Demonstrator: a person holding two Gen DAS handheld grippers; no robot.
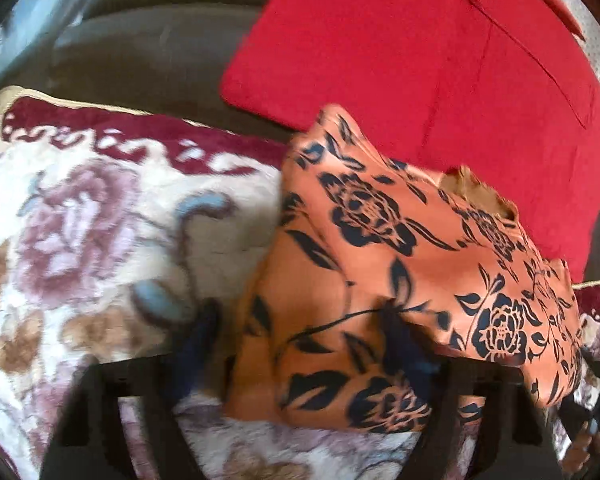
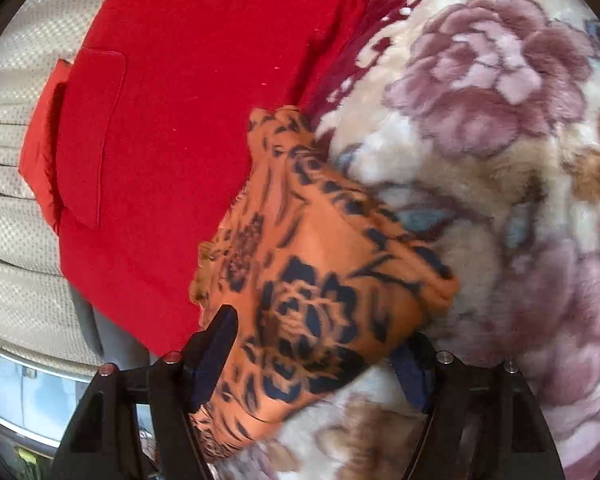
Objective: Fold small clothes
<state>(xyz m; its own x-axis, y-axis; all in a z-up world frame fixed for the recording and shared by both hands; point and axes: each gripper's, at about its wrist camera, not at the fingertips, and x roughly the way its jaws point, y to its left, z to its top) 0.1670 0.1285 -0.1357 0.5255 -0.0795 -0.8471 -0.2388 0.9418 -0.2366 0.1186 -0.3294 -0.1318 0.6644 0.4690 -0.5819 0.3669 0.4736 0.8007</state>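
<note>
Parted jaws astride orange floral cloth

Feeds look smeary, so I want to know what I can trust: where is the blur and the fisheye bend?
Left wrist: motion blur smears the fingers and the near orange cloth; its far print is sharper; the red garment bows at the rim. Right wrist: cloth softly blurred, finger crisper, blanket curved by the lens.

right hand-held gripper | black frame | navy pads | silver, red screws
</note>
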